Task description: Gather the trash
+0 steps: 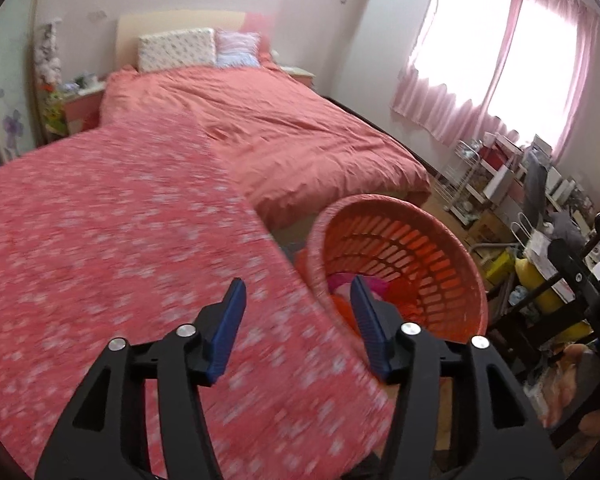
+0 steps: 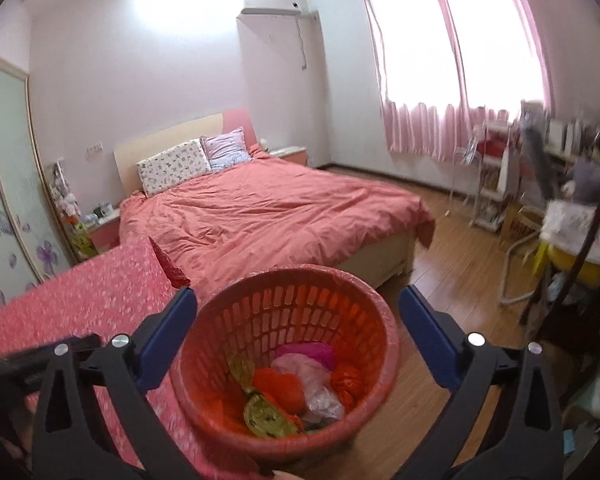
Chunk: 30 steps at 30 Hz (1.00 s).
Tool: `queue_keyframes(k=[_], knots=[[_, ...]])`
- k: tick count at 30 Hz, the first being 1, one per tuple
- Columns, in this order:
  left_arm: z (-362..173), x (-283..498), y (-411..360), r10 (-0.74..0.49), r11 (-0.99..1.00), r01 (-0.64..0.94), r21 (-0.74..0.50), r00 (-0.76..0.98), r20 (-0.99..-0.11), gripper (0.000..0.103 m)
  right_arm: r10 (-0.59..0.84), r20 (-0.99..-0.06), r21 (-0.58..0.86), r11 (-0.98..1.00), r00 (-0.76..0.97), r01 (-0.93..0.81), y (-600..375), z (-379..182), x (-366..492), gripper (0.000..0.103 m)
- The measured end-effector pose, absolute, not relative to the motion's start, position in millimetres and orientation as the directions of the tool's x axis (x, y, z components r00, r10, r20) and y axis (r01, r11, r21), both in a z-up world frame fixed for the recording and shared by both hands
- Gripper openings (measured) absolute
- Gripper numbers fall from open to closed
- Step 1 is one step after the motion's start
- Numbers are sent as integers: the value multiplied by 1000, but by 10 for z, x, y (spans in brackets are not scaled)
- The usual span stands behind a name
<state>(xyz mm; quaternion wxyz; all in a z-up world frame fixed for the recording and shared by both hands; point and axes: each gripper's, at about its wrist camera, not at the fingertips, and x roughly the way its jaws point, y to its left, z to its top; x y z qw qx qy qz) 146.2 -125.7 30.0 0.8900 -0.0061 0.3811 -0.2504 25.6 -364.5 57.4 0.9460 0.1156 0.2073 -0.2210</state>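
Orange basket [image 2: 288, 360] of bagged trash [image 2: 296, 388] (no readable labels), tools spread

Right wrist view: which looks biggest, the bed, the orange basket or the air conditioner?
1. Bed
2. Basket, nearly as large in the picture, but it sits right by the camera, so that is unsure
3. Air conditioner

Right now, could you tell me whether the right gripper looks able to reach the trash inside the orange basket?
Probably yes: the right gripper is open above the basket, whose mouth is uncovered, and the crumpled bags lie exposed at the bottom.
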Motion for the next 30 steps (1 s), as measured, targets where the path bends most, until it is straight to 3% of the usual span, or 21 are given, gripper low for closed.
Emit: queue_keyframes(k=[4,8,12,24,30], knots=[[393,1109,-902,-390,906,397,-146,652,-651,64,-462,-421,9,858,781,513,-3231,647,-64,99],[444,751,-562,-339,935,329,-135,709,-618,78,-565,-380,-75,808,732,585,-2845,648,-428,99],[423,469,-371,-276,958,264,-110,756,-593,90,-547,-376,-64,821,748,568,-2618,629,-674,99],[341,-51,-286,-140,988,150,-25,833,-535,100,-487,-441,-85,859,754,505,-2120,462,-960,98],[329,-173,-242,-117,992,125,-18,849,-515,100,-474,-459,-61,860,751,506,-2069,438,-1025,98]])
